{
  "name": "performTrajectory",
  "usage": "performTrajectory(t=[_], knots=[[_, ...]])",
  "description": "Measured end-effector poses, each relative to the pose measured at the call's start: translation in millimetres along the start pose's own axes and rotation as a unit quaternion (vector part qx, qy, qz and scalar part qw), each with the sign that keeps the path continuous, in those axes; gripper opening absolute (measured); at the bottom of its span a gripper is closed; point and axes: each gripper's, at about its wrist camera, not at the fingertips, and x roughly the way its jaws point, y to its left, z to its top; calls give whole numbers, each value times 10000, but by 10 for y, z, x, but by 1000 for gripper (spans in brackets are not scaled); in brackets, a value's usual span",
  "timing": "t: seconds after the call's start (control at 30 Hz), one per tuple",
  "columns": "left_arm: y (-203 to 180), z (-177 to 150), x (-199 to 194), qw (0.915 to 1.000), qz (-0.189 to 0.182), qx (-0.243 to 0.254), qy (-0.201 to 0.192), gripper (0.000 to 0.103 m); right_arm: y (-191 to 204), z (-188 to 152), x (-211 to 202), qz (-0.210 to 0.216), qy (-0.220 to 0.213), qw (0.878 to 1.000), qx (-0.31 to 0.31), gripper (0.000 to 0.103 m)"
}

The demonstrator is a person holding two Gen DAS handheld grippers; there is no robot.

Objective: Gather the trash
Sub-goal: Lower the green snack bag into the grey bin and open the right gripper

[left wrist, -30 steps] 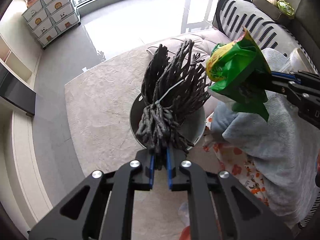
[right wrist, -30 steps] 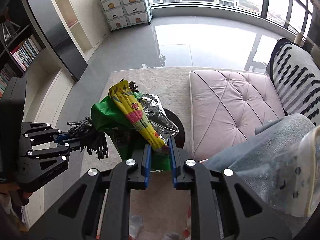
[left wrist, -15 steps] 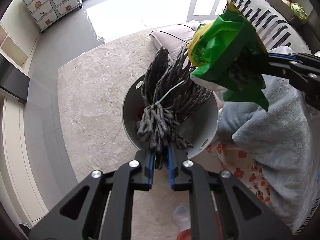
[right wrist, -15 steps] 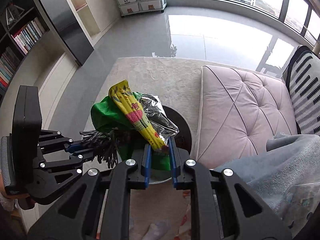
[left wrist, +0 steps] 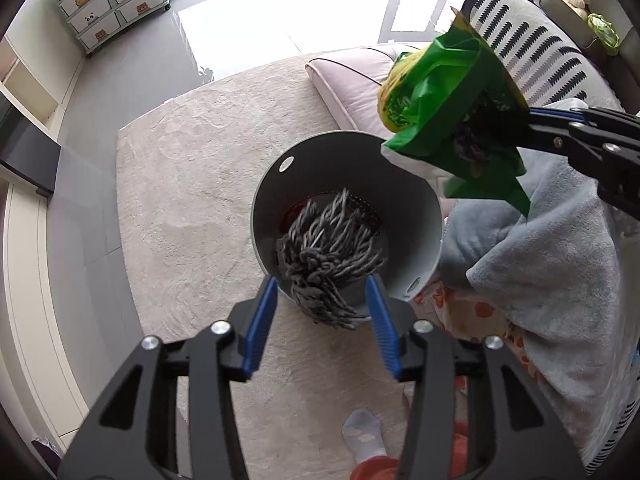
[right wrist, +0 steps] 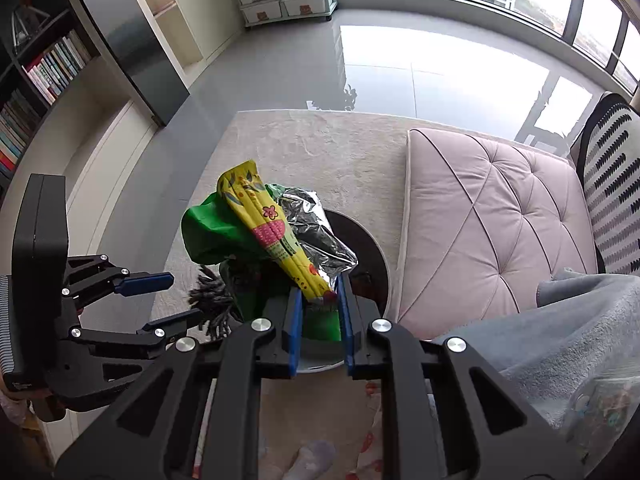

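The grey mop head was seen dropping into the grey bin, with its top strands hanging over the bin's near rim. It was no longer pinched. The left tool was being opened just above that rim, and the strands lay between its blue pads without being pressed. So the step in hand was judged to be the letting go of the mop head.

Above the bin's far right rim, a green and yellow snack bag was held tight in the right tool, whose pads were closed on the bag's end. The bin stood on a pale rug, beside a pink cushion.

Next, the bag would need to be brought over the bin's mouth and let go.
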Motion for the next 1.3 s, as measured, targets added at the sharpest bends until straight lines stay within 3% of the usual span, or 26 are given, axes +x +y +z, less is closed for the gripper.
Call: performTrajectory(t=[0.1,0.33,0.63,0.87,0.97,1.3], knots=[[15,18,-24,10000,-34,-20,-64,60,9,5,33,-1,23,10000,-6,15],[34,33,-44,9999,-36,-15,-112,61,-2,18,112,-30,79,10000,47,16],[70,28,-99,9999,-6,-9,-151,61,56,29,138,-154,32,9999,54,57],[97,23,-176,9998,-1,36,-214,61,81,56,177,-385,114,9991,128,59],[122,19,-215,9997,-13,28,-246,61,72,71,228,-90,282,9991,305,59],[171,91,-313,9987,-125,-8,-501,66,185,38,223,-96,359,9988,323,60]])
